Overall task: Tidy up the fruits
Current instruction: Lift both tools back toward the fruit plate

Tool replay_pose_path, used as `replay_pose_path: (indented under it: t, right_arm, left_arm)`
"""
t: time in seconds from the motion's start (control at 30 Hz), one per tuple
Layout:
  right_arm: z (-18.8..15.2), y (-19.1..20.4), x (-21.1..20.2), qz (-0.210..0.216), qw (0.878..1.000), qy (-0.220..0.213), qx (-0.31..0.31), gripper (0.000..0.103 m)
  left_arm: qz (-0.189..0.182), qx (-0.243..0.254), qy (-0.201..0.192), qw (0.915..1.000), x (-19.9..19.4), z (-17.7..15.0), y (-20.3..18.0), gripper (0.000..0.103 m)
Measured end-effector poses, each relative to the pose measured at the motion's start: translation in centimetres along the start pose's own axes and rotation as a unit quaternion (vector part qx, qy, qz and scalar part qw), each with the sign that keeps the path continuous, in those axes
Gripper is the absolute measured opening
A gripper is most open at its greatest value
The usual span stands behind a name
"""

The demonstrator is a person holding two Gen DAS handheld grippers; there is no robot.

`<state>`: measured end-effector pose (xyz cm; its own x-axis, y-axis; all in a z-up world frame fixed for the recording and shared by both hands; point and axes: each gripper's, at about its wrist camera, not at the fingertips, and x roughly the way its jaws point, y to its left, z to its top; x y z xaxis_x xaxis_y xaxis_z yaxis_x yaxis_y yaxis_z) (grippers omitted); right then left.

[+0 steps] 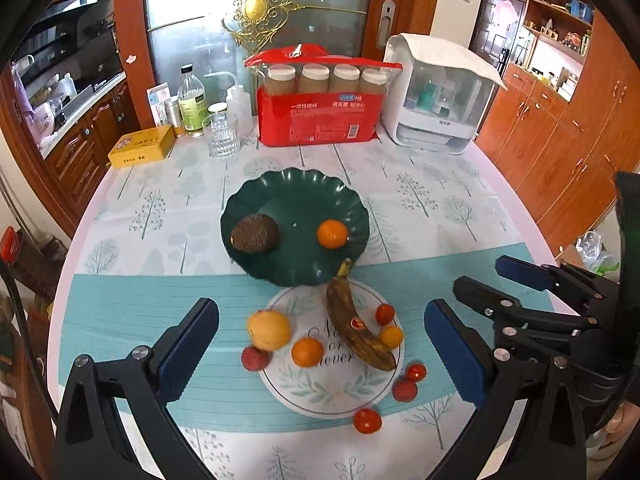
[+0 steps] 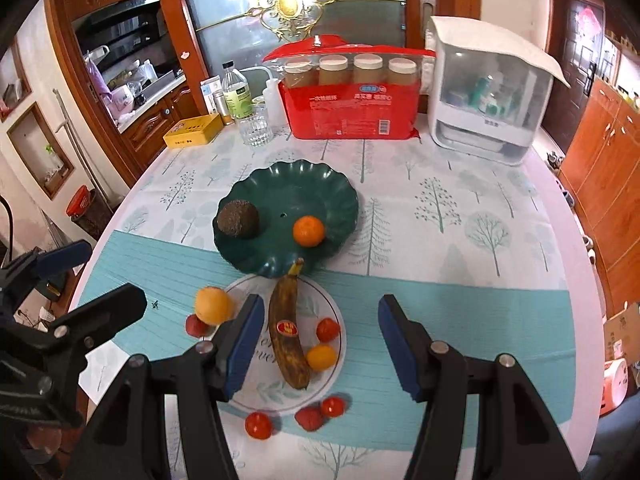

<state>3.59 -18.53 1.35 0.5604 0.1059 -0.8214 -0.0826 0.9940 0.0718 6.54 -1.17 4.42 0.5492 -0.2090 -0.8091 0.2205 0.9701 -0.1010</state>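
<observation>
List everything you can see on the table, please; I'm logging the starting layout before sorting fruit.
green plate: 1, dark green, table centre
avocado: 1, brown, on green plate
oranges: 2, one on green plate, one on white plate
white plate: 1, leaf print, near edge
banana: 1, browned, across white plate, stem on green plate
cherry tomatoes: several, red, around white plate
yellow fruit: 1, white plate's left rim
red package: 1, back
glass: 1, clear, back
yellow tin: 1, back left
left gripper: open
right gripper: open

Frosted glass door [image 1: 256,20] with gold scrollwork, wood-framed, directly behind the table [image 1: 460,200]. Left of the door: kitchen counter [image 1: 86,100], dark range hood [image 1: 64,8]. Right of it: wooden cabinets [image 1: 560,140], open shelving [image 1: 560,12]. Bright daylight.
</observation>
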Motion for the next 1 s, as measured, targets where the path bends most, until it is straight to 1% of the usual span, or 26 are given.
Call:
replay_pose_path:
  t: [0.13,0.27,0.43,0.53,0.63,0.7,0.77,0.83,0.9,1.0]
  right_arm:
    - [-1.5,-0.7,-0.7,0.004,1.000,-0.001,0.011,0.060]
    - [-3.1,-1.4,-1.1,0.001,1.000,-0.003,0.015,0.060]
    - [-4.8,-2.0,-0.6,-0.008,1.000,0.004,0.011,0.060]
    - [-6.0,-2.3,0.2,-0.005,1.000,0.011,0.010,0.060]
    - [-7.2,-2.3,1.2,-0.004,1.000,0.018,-0.001,0.060]
    - [-8.3,-2.1,1.8,0.004,1.000,0.025,-0.009,0.060]
    - [-9.1,-2.0,2.4,0.007,0.999,0.029,-0.018,0.059]
    - [-10.0,-1.8,3.2,0.009,0.999,0.036,-0.028,0.059]
    - [-10.9,-1.7,4.0,0.013,0.998,0.046,-0.033,0.058]
    - [-12.3,-1.5,5.1,0.020,0.997,0.059,-0.040,0.054]
  left_arm:
    - [0.003,-0.010,0.005,0.9999,0.2,-1.1,-0.1,0.102]
    - [0.016,-0.012,0.012,0.9997,0.6,-2.6,-0.2,0.102]
    - [0.018,-0.012,0.032,0.9993,2.0,-4.4,-0.5,0.102]
    - [0.016,-0.004,0.047,0.9988,3.1,-5.5,-1.0,0.101]
    - [0.002,0.019,0.065,0.9977,4.3,-6.7,-2.0,0.100]
    - [-0.003,0.036,0.072,0.9968,5.3,-7.8,-2.7,0.100]
    - [-0.006,0.043,0.076,0.9961,6.0,-8.6,-3.0,0.100]
    - [-0.011,0.044,0.087,0.9951,7.0,-9.5,-3.1,0.100]
    - [-0.019,0.040,0.101,0.9939,8.1,-10.3,-3.0,0.098]
    - [-0.027,0.034,0.128,0.9909,9.9,-11.6,-2.8,0.092]
